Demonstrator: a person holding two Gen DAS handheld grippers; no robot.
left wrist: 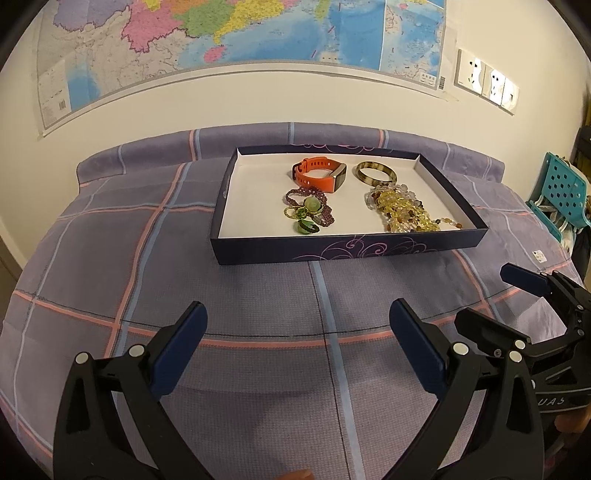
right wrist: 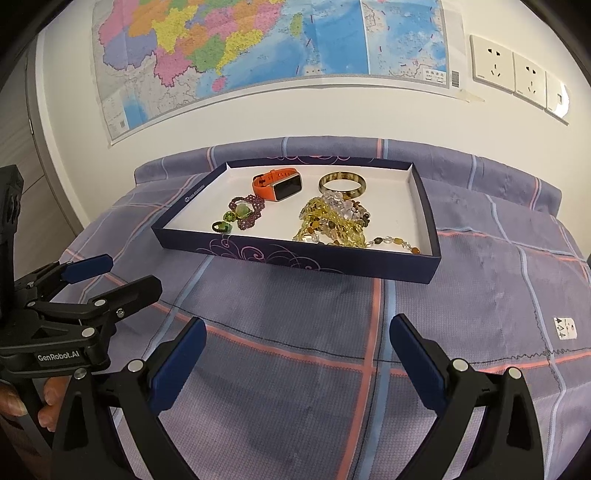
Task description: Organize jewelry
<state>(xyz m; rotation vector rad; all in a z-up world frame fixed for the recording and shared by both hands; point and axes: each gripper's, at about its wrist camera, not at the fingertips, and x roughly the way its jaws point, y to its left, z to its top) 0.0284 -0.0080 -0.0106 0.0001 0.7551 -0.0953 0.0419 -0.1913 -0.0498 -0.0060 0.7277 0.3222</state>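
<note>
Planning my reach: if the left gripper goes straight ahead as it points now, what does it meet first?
Probably the near wall of the dark box, just left of the green ring. Only bedspread lies between it and the left gripper, whose jaws are open. Height is unclear; it might clear the wall.

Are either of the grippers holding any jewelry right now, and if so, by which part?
Nothing is held. The left gripper and right gripper both have open, empty jaws above the bedspread; all the jewelry lies in the box.

A wall map (left wrist: 221,33) and sockets (right wrist: 517,70) above a plaid bedsheet (left wrist: 110,258).
</note>
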